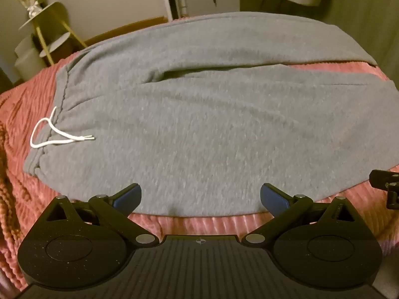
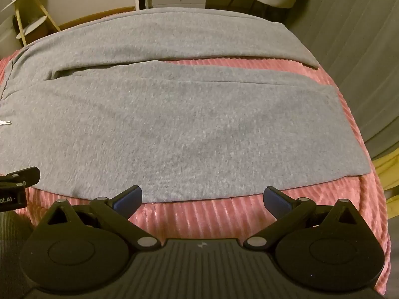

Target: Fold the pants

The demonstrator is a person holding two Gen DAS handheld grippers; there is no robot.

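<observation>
Left hand-held gripper (image 1: 200,196) wide open, right hand-held gripper (image 2: 202,198) likewise, above grey pants (image 1: 199,114)

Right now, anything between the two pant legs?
Bare pink ribbed blanket shows in the wedge between the far leg and near leg of the grey pants; clearest in the right wrist view.

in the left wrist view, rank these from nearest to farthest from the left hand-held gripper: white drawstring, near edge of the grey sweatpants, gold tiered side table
1. Near edge of the grey sweatpants, right ahead of the open left hand-held gripper, between its fingertips.
2. White drawstring, farther out on the left, at the waistband.
3. Gold tiered side table, far left, beyond the pink bedspread.
</observation>
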